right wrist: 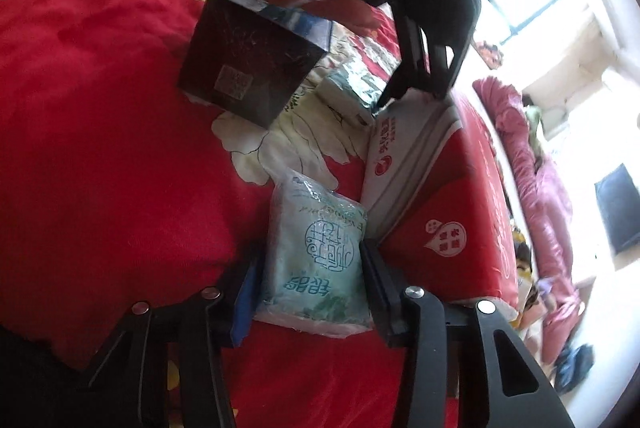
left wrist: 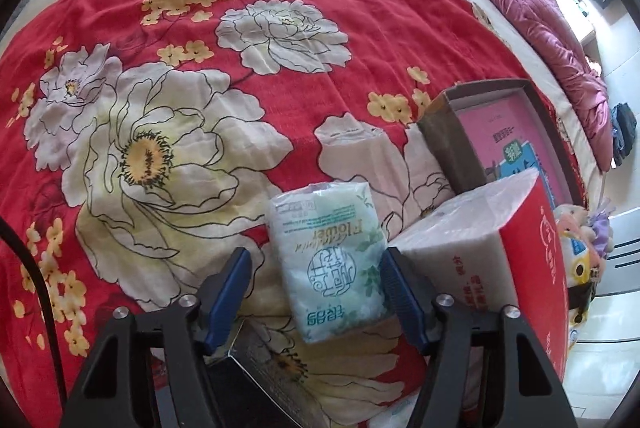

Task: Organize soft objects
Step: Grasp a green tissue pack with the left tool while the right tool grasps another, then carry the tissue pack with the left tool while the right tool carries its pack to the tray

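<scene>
Quilt (left wrist: pixel 160 8): red cotton with a large cream flower print, slightly creased, covering the bed and bearing everything below.

Bale (left wrist: pixel 460 248): big red-and-white film-wrapped tissue block, squarish and yielding, just right of both packs.

Carton (left wrist: pixel 444 144): open brown card tray with a pink lining, behind the bale.

Black box (right wrist: pixel 248 64): rigid and glossy, tilted on one edge.

Tissue pack (left wrist: pixel 332 260): soft pale-green crinkled film, oblong. It lies between the fingers of the left gripper (left wrist: pixel 315 256), long axis running away along them. The jaws are apart; the right pad touches the pack and the left pad stands clear.

Second pack (right wrist: pixel 316 256): same make, flat on the quilt against the bale. The right gripper (right wrist: pixel 312 254) is clamped across its short width, so lifting should come next.
</scene>
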`<state>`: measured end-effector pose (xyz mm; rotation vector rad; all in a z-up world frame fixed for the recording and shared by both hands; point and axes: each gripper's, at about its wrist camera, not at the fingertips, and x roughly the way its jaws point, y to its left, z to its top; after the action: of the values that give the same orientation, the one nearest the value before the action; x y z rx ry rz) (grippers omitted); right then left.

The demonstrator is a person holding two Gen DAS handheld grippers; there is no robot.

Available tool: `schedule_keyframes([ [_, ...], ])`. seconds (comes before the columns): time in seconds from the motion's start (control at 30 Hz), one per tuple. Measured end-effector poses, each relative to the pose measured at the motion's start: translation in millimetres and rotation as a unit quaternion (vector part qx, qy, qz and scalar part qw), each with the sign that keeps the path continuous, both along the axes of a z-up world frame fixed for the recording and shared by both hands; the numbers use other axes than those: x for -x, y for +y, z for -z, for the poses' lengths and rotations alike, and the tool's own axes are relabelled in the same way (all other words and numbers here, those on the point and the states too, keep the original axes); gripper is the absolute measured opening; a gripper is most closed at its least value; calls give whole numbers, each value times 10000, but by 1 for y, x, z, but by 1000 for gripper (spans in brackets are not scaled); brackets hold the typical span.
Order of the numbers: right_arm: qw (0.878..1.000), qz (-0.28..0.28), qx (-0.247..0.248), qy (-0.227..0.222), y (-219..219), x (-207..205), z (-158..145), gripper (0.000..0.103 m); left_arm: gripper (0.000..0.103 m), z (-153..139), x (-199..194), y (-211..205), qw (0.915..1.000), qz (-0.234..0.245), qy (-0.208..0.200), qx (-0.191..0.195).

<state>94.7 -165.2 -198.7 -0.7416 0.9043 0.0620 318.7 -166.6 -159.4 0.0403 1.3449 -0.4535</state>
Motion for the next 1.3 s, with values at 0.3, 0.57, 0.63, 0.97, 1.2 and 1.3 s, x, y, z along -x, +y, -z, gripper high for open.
schedule_keyframes([
  [0.3, 9985, -289, -450, -124, -13, 8, -8, 33, 27, -1, 1, -13, 9995, 126, -146, -244],
  [0.57, 9936, -497, -975, -296, -18, 24, -30, 32, 20, -18, 8, -5, 9995, 28, -323, 40],
  [0.63, 9926, -491, -1044, -376, -19, 24, -43, 32, 20, -30, 15, -1, 9988, 7, -472, 121],
  [0.97, 9848, -110, -1517, -842, -58, 39, -107, 33, 20, -112, 76, 40, 9871, -275, -1570, 128],
  [1.2, 9724, 359, -1937, -1254, -99, 45, -160, 33, 20, -177, 147, 50, 9725, -369, -2283, 278],
  [1.3, 9654, 519, -2096, -1464, -120, 60, -189, 33, 20, -195, 172, 43, 9678, -358, -2467, 344],
])
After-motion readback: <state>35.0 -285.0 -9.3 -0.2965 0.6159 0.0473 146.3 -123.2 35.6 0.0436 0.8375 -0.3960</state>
